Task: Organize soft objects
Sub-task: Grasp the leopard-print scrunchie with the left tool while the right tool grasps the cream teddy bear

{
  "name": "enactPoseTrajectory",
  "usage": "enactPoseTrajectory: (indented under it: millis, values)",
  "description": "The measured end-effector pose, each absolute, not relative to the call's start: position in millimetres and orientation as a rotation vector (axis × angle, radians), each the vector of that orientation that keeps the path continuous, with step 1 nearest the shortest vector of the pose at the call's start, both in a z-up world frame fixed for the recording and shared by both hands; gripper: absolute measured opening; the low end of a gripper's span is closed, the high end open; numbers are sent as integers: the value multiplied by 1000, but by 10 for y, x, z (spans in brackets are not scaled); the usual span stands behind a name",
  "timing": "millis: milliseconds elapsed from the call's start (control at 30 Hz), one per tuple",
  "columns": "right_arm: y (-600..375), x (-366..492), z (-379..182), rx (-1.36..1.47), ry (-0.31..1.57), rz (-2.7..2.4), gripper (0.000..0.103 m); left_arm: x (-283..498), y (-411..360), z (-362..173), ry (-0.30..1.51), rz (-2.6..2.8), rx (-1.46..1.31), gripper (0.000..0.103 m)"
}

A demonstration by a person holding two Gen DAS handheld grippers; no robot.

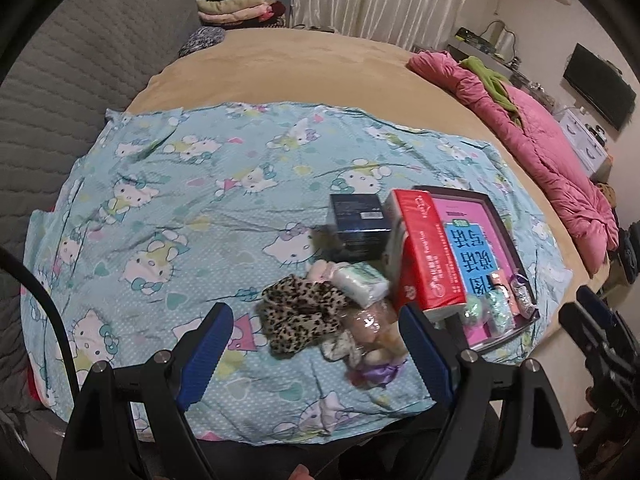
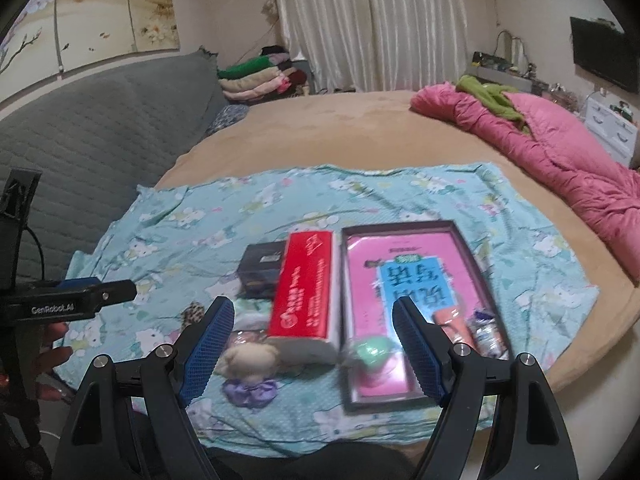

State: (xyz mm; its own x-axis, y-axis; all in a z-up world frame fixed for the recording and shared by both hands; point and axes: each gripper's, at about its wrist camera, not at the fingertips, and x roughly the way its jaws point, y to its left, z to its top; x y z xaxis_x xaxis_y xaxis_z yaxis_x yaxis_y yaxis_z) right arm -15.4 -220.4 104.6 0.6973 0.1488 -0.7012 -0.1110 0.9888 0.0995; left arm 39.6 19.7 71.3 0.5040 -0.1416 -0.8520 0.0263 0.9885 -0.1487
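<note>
On the Hello Kitty sheet [image 1: 180,208] lies a pile of soft things: a leopard-print scrunchie [image 1: 304,316], a white tissue pack [image 1: 360,282], a beige plush toy [image 2: 250,360] and a purple scrunchie [image 2: 250,394]. A red box [image 2: 306,292] leans beside a dark tray [image 2: 400,404] holding a pink book, a green ball [image 2: 372,354] and small packets. My left gripper [image 1: 316,344] is open just in front of the pile. My right gripper [image 2: 314,340] is open above the red box's near end. Both are empty.
A dark blue box [image 1: 358,220] stands behind the pile. A pink quilt [image 2: 560,160] lies at the bed's right side. A grey headboard [image 2: 100,120] and folded clothes [image 2: 256,76] are at the back left. The bed's edge is close in front.
</note>
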Motion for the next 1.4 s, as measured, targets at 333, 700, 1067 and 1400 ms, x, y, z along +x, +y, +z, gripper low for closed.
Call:
enactPoseTrajectory:
  millis: [333,700,1067,1400]
  values:
    - [-1965,-73,635,61,900,179,82,432,429,274,1104,-81,-134,84]
    - [-1763,19,182,54,1004,187,82,494,546,-295,1184,-80,-150,85]
    - [-1514,156,-273,14,1081,188,83,745,587,-684,1211,-78,-211,85]
    - [-1432,369,-554,85,1118,206,83,880,663,-853,1200,-106,-260,85]
